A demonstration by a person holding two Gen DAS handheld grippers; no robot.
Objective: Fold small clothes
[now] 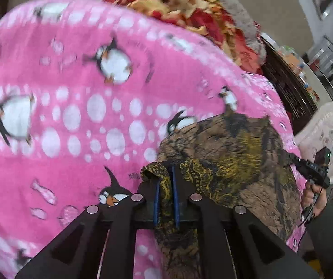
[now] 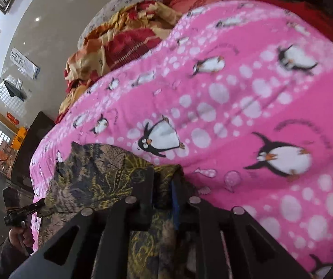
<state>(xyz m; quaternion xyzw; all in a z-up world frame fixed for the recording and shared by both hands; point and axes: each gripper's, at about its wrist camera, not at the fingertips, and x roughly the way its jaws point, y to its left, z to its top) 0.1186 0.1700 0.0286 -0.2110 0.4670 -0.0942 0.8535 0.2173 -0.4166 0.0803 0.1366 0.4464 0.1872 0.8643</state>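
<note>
A small brown garment with black and yellow print (image 1: 231, 158) lies on a pink penguin blanket (image 1: 73, 116). My left gripper (image 1: 165, 174) is shut on one edge of the garment, with cloth bunched between its blue pads. My right gripper (image 2: 163, 181) is shut on the opposite edge of the same garment (image 2: 101, 169). The right gripper also shows at the far right of the left wrist view (image 1: 315, 169). The left gripper shows at the lower left of the right wrist view (image 2: 27, 209). The garment is stretched between them, just above the blanket.
A crumpled red and yellow quilt (image 1: 185, 7) lies at the far end of the bed, also in the right wrist view (image 2: 120, 46). Dark furniture (image 1: 287, 79) stands beside the bed. A white cushion (image 1: 324, 134) is at the right. The pink blanket (image 2: 259, 107) spreads wide.
</note>
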